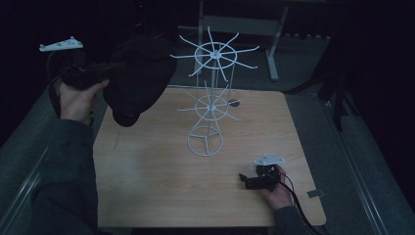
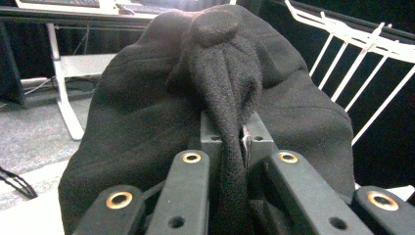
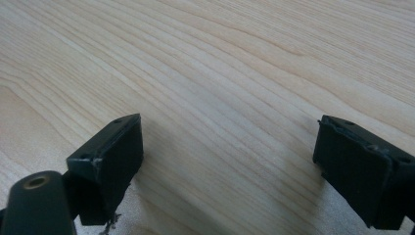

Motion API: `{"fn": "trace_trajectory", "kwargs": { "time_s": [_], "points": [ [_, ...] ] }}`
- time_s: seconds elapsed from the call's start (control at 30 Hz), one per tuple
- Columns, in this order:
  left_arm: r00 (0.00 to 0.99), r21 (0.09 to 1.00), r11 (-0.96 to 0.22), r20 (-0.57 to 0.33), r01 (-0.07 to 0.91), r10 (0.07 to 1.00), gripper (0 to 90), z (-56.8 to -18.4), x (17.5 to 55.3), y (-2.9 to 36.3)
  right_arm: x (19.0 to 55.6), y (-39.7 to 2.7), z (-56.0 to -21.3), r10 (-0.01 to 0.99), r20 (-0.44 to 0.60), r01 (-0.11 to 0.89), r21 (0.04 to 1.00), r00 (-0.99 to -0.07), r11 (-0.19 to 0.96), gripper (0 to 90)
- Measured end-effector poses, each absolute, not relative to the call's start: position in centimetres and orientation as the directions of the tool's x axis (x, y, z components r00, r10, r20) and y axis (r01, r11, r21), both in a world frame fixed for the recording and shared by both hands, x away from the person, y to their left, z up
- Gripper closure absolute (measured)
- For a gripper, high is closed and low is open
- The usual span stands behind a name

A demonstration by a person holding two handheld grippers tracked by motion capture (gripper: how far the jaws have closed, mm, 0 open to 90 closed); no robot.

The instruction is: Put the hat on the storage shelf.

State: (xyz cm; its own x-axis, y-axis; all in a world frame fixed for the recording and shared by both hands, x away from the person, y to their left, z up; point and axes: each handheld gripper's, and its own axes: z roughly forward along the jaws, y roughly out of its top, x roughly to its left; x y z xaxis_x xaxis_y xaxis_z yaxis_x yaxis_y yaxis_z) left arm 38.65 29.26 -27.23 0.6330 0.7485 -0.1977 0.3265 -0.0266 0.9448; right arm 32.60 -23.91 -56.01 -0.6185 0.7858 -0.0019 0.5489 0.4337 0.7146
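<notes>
Left side, high view: the person's left hand is raised above the table's left edge, forearm coming up from the bottom left in a dark sleeve, wrist bent so the left hand-held gripper points level toward the right. Grey three-cornered plate sits on top of it, at upper left.

Left hand-held gripper state: clamped on a fold of the black fleece hat. In the left gripper view the jaws are pressed together with a ridge of the hat's fabric pinched between them; the rest of the hat bulges out beyond the jaws and hangs down on both sides.

Hat position: held in the air over the far left corner of the table, clear of the surface, just left of the white wire rack. Its right edge is near the tips of the rack's upper ring of prongs; contact cannot be judged.

Rack: stands upright about mid-table, two tiers of radiating prongs over a round base.

Right side: right hand rests low on the near right part of the table, holding the right hand-held gripper pointing left. In the right gripper view its jaws stand wide apart, nothing between them, bare wood grain below.
</notes>
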Motion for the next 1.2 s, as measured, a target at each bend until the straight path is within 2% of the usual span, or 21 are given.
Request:
{"fn": "trace_trajectory", "kwargs": {
  "time_s": [0.63, 1.2],
  "points": [
    [0.661, 0.955, 0.015, -0.217, 0.296, 0.718, 84.4, -26.2, 38.4, 29.4, 32.6, -23.9, -56.0, 0.786, -0.002, 0.549, 0.714, -0.618, 0.434, 11.0],
    [0.715, 0.958, 0.075, -0.256, 0.275, 0.650, 84.4, -26.2, 38.5, 30.1, 32.6, -23.9, -56.0, 0.786, -0.002, 0.549, 0.714, -0.618, 0.434, 11.0]
  ]
}}
